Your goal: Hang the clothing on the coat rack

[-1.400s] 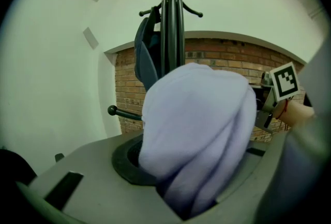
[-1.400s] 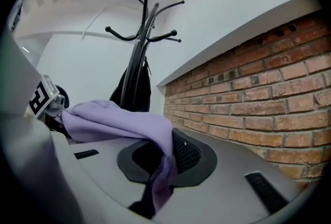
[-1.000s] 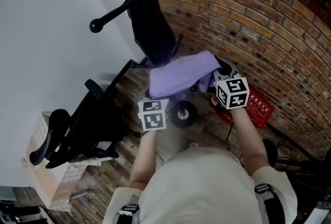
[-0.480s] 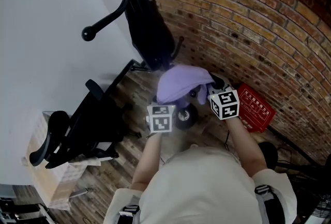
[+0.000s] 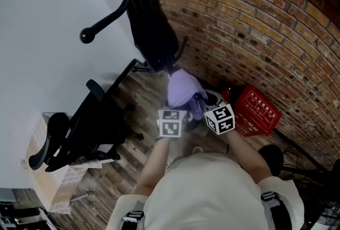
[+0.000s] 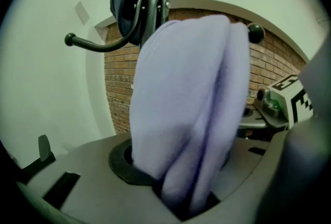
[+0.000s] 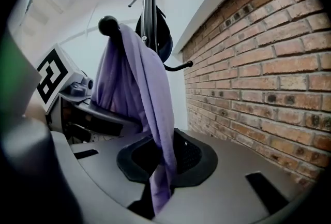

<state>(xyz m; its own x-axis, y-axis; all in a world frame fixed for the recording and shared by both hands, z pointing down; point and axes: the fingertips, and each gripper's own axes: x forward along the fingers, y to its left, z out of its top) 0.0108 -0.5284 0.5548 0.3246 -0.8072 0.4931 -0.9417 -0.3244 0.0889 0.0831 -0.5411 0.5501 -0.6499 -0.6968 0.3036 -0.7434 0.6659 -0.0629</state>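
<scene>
Lilac cloth (image 5: 183,88) bunched in soft folds, seemingly draped over rack knob (image 7: 108,24).

brick wall (image 5: 265,27) close right, coat rack (image 5: 86,36) ahead, chair (image 5: 90,128) left

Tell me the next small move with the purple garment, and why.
Probably finish opening both grippers and draw them back. The purple garment already drapes over a coat rack hook and hangs into both sets of jaws; the left gripper has just been opening on it, and the right gripper pinches its edge.
</scene>
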